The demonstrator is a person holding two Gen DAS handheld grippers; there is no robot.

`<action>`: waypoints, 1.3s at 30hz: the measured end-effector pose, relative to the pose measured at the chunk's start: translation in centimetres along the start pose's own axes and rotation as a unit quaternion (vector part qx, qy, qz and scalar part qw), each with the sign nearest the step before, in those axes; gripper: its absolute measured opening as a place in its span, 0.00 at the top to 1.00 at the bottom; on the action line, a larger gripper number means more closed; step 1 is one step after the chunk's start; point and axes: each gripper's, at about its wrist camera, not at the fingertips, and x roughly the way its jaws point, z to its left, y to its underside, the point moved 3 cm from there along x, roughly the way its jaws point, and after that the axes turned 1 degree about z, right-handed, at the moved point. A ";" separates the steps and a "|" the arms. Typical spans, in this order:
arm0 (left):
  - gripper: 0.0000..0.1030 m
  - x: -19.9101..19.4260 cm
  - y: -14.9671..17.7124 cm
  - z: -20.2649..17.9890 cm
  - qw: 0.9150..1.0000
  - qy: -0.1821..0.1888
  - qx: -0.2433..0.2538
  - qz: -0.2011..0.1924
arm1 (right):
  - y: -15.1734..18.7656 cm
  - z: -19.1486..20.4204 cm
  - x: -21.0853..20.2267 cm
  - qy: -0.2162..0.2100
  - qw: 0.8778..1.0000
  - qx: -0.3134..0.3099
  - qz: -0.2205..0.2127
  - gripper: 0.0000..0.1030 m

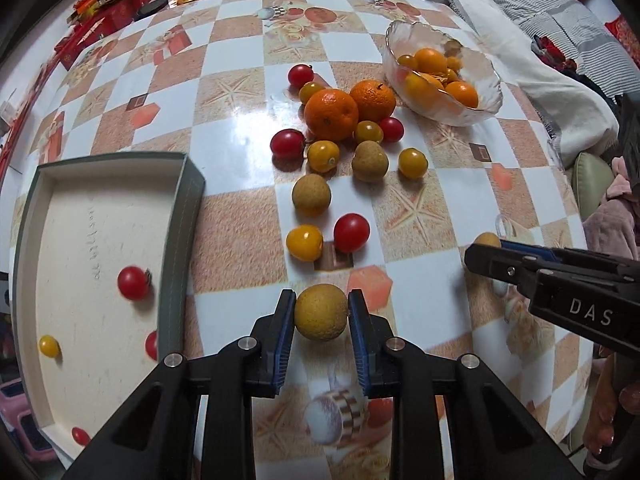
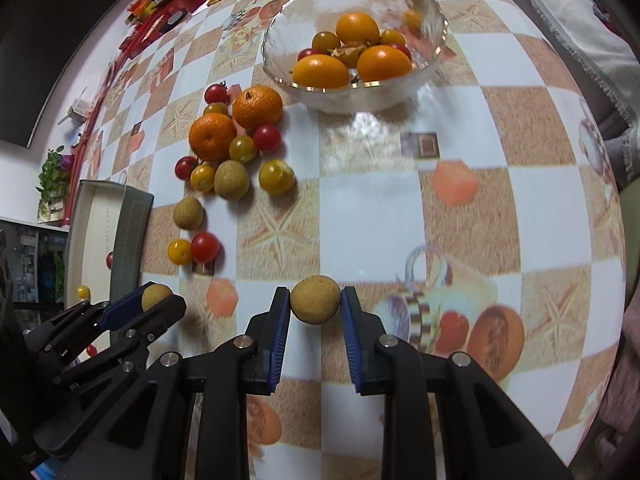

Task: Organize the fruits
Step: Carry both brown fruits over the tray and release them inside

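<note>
Longan (image 1: 321,312) clamped in left gripper (image 1: 321,314), another (image 2: 315,299) in right gripper (image 2: 315,300) (two held).

I see my left gripper (image 1: 321,312), black with blue pads, around a dull tan-yellow longan (image 1: 321,312); my right gripper (image 2: 315,305) wears the same black and blue around a browner tan longan (image 2: 315,300). The tablecloth (image 1: 240,92) is checked in white and speckled sandy orange, printed with starfish, cups and coral cubes. Near the table's middle I count two bright oranges (image 1: 331,114), red and yellow cherry tomatoes, and khaki longans. The clear glass bowl (image 2: 432,12) has a thin gold rim. The tray (image 1: 100,240) is cream inside, grey-green outside.
</note>
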 end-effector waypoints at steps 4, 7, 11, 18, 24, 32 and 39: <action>0.73 -0.9 0.9 0.3 1.000 0.006 0.000 -0.003 | 1.0 0.3 -0.4 -0.001 1.000 0.001 0.003 0.73; 0.73 -1.5 1.6 -0.1 1.000 0.008 0.005 -0.005 | 1.9 0.5 -0.7 0.001 1.000 -0.001 0.004 0.73; 0.73 -2.5 2.9 0.5 1.000 0.006 0.011 -0.006 | 2.8 0.9 -1.0 0.003 1.000 0.003 0.008 0.73; 0.73 -4.0 4.6 2.3 1.000 0.010 -0.004 -0.011 | 4.4 1.6 -1.4 0.009 1.000 0.004 0.013 0.73; 0.73 -5.6 5.6 4.3 1.000 0.009 -0.019 -0.022 | 5.0 3.4 -1.9 0.011 1.000 -0.007 0.015 0.73; 0.73 -7.1 7.1 7.9 0.999 0.001 -0.043 -0.031 | 4.8 7.4 -1.8 0.010 0.999 -0.040 0.014 0.73; 0.73 -8.2 8.3 12.5 0.996 -0.013 -0.082 -0.042 | 4.3 12.0 -1.3 0.003 0.997 -0.077 0.015 0.73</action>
